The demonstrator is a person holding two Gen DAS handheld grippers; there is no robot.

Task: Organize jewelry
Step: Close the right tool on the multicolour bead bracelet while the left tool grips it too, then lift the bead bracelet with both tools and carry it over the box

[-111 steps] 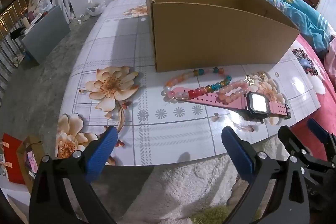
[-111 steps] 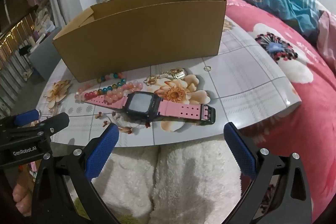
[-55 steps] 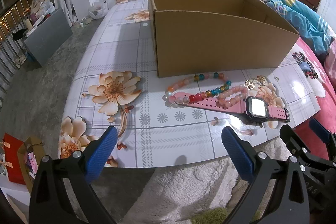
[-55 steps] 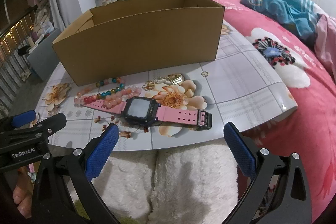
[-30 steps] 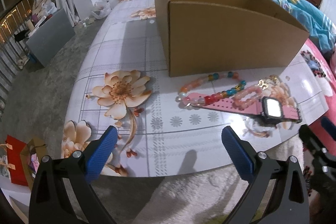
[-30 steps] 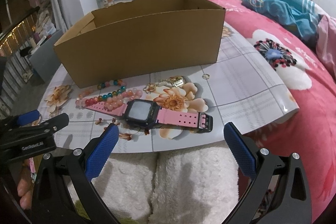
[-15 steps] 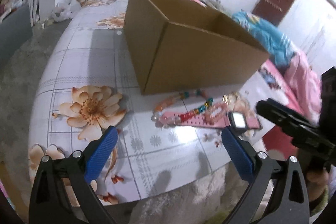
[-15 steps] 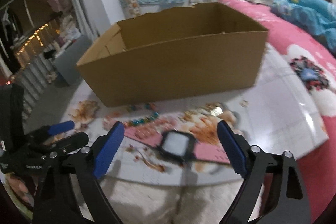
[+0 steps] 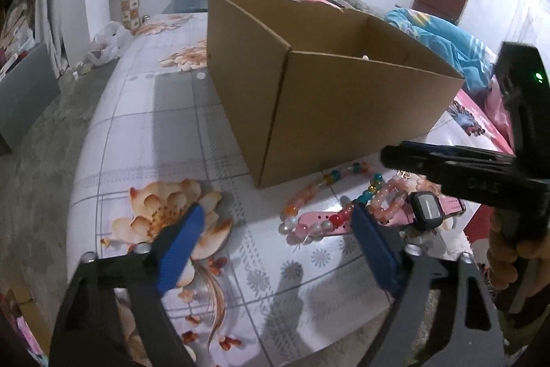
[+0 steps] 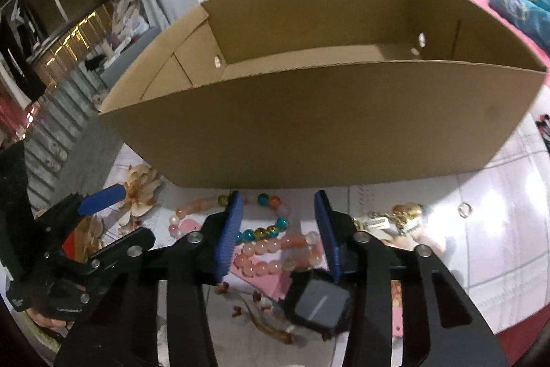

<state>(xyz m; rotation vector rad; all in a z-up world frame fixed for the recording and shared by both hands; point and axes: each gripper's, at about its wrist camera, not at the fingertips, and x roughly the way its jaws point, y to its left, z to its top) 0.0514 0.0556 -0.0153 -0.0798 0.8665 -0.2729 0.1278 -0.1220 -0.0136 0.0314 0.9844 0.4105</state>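
A multicoloured bead bracelet, a pink bead bracelet and a pink watch with a black face lie on the table in front of an open cardboard box. A gold charm and a small ring lie to their right. My right gripper hangs over the bracelets with its jaws closing. Beads lie between the blue pads, which do not press on them. My left gripper is closing too, low over bare table. Its right pad is beside the bracelets and the watch.
The floral tabletop ends just below the jewellery, above a white fluffy rug. A bed with a pink cover lies to the right. The tall box wall stands right behind the beads. One left finger shows in the right wrist view.
Both grippers have moved in towards the jewellery. The right one has come forward over the bracelets and its jaws have narrowed a lot. The left one has swung right and narrowed a little.
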